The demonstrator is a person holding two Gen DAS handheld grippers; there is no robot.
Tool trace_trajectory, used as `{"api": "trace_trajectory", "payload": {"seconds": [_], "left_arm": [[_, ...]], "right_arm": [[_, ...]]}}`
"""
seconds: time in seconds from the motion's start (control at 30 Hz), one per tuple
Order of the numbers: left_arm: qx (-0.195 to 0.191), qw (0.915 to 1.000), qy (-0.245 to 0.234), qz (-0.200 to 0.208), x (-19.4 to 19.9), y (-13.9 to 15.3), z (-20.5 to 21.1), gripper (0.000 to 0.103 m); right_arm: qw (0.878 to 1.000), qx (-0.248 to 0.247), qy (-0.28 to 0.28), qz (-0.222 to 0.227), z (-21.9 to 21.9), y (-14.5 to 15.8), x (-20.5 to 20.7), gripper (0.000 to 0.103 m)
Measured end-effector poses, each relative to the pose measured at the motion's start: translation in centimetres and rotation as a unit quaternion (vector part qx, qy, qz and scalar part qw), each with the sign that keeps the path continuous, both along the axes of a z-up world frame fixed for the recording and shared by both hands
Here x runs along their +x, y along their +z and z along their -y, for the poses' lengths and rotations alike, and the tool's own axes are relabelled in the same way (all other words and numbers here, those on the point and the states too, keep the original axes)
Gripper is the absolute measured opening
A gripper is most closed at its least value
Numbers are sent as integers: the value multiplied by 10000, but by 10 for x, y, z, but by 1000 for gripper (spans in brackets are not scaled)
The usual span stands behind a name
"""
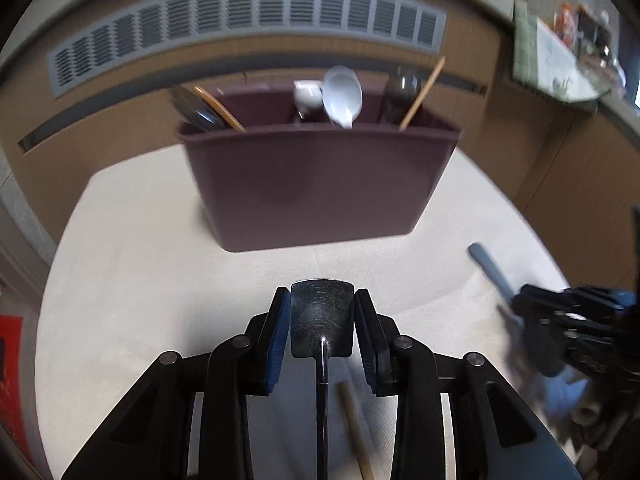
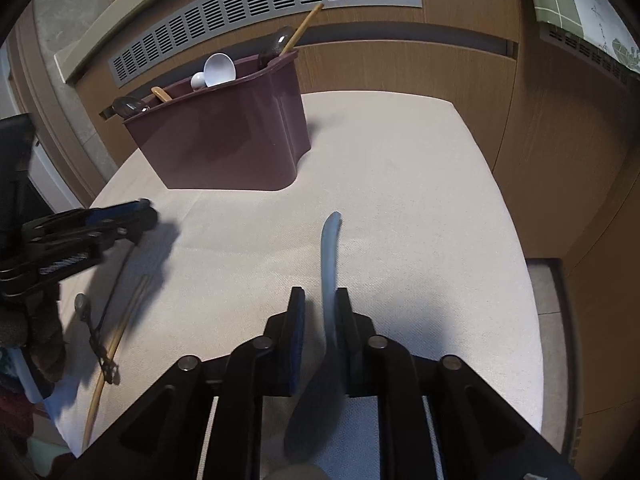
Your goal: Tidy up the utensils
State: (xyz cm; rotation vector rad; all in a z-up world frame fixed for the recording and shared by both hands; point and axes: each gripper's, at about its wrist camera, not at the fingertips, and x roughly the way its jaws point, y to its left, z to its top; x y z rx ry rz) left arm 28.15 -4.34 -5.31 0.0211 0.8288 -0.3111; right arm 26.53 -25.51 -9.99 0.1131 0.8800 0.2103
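Observation:
A maroon utensil caddy [image 1: 316,184] stands on the white cloth, and shows in the right wrist view [image 2: 224,136] too. It holds white spoons [image 1: 342,96], dark spoons and wooden chopsticks [image 1: 422,94]. My left gripper [image 1: 322,320] is shut on a metal spoon [image 1: 322,312], gripped at its flat handle end, a little above the cloth. My right gripper [image 2: 320,304] is closed around a grey-blue spoon [image 2: 330,256] whose handle points toward the caddy. Only the right finger [image 2: 345,312] clearly touches it. The right gripper also shows in the left wrist view [image 1: 560,320].
A wooden chopstick [image 2: 116,344] and a small metal spoon [image 2: 82,304] lie on the cloth at left, by my left gripper [image 2: 80,232]. A wooden chopstick [image 1: 356,432] lies under the left gripper. A wooden wall with a grey vent [image 1: 248,24] stands behind the caddy.

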Motion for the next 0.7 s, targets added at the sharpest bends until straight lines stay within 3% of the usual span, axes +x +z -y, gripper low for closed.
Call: {"api": "trace_trajectory", "payload": {"seconds": [0.23, 0.33, 0.4, 0.7], "left_arm": [[-436, 9989, 28, 196, -12, 20, -39, 33], [-549, 9982, 64, 247, -15, 26, -41, 33], [-600, 9977, 97, 305, -16, 27, -38, 33], [-752, 9949, 212, 635, -41, 48, -46, 32]], "right_arm": [[9990, -331, -146, -254, -10, -7, 24, 17], [9984, -486, -122, -269, -14, -8, 33, 8], [9977, -633, -118, -194, -18, -2, 31, 7], [9984, -237, -205, 462, -17, 45, -10, 7]]}}
